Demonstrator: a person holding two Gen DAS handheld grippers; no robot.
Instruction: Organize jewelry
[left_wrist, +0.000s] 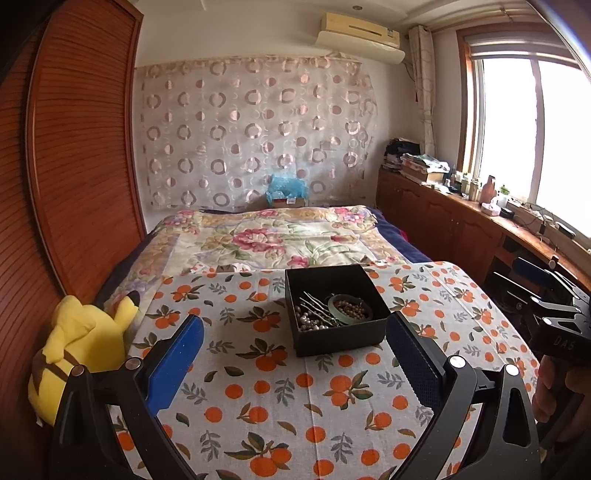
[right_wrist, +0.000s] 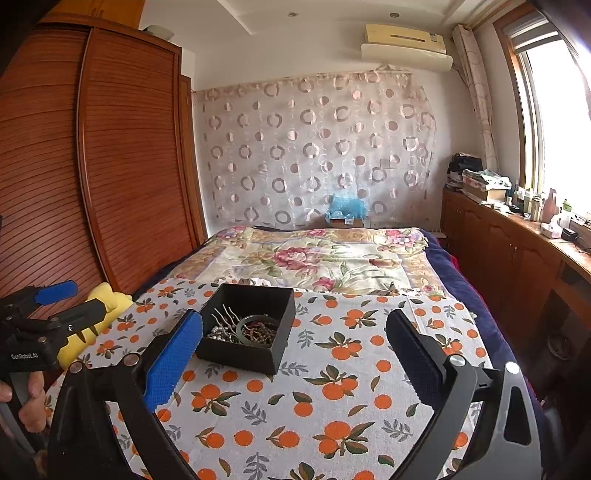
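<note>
A black open box (left_wrist: 334, 334) (right_wrist: 236, 356) stands on the orange-print tablecloth (left_wrist: 258, 387) (right_wrist: 332, 398). Inside lie a green bangle (left_wrist: 341, 298) (right_wrist: 244, 322), dark beads (left_wrist: 352, 308) (right_wrist: 260, 330), silver pearls (left_wrist: 312, 319) (right_wrist: 219, 333) and metal hairpins (left_wrist: 316, 301) (right_wrist: 225, 314). My left gripper (left_wrist: 295, 350) is open and empty, just short of the box. My right gripper (right_wrist: 295, 350) is open and empty too, the box beside its blue finger (right_wrist: 173, 362). Each gripper's body shows at the edge of the other's view: right (left_wrist: 554, 317), left (right_wrist: 44, 317).
A yellow plush toy (left_wrist: 81, 350) (right_wrist: 103, 299) sits at the table's left edge by a wooden wardrobe (left_wrist: 74, 166). Behind the table lies a bed with a floral quilt (left_wrist: 266, 240) (right_wrist: 314, 254). Wooden cabinets (left_wrist: 443, 214) run under the window on the right.
</note>
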